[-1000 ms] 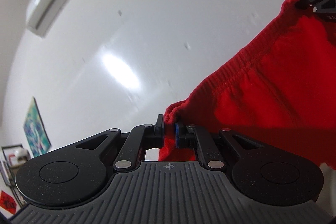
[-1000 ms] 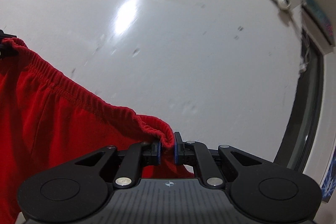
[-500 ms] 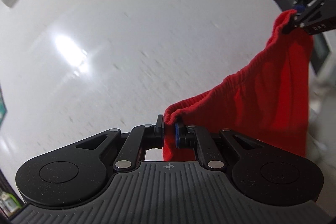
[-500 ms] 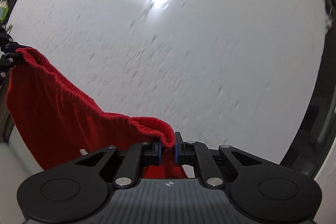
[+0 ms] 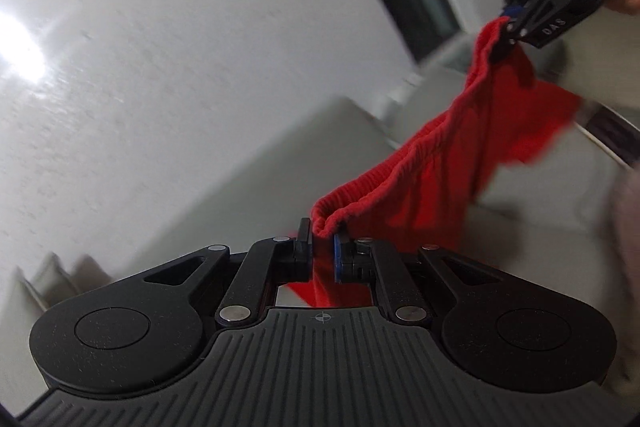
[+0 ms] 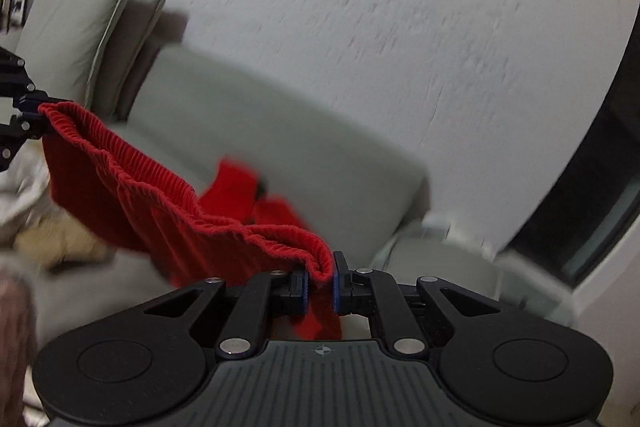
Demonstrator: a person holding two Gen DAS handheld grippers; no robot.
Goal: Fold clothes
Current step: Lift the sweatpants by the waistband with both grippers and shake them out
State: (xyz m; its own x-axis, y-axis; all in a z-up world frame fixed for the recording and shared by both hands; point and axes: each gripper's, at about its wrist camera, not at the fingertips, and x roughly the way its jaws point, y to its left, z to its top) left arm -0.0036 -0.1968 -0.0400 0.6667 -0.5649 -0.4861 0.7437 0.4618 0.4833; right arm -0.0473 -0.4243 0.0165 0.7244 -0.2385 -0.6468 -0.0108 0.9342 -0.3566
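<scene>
**Red shorts held by the waistband, slung between two grippers above a sofa**

The left gripper (image 5: 322,249) is clamped on one end of the ribbed elastic waistband of a pair of red shorts (image 5: 432,183), and the right gripper (image 6: 320,285) is clamped on the other end. Cloth fills the gap between the pads of each, so both have a firm pinch. In the left wrist view the right gripper shows at upper right, with part of a hand behind it. In the right wrist view the left gripper sits at the far left edge.

The shorts hang in the air between the two grips, the waistband sagging in a shallow curve and the legs trailing loose below. They are above a grey sofa (image 6: 280,131), with cushions (image 6: 80,27) at its far end and a pale wall (image 6: 360,7) behind. Whether the leg hems touch the seat cannot be told through the blur.

The garment looks light, soft and limp. It will likely swing, crease and bunch rather than keep any shape. The gathered waistband is the thickest and least slippery part, so the two corners now held seem the best places to grip. Keeping the band taut should help the legs lie flat once laid down. A thin single layer, such as a leg hem, could slip from the pads more easily.
</scene>
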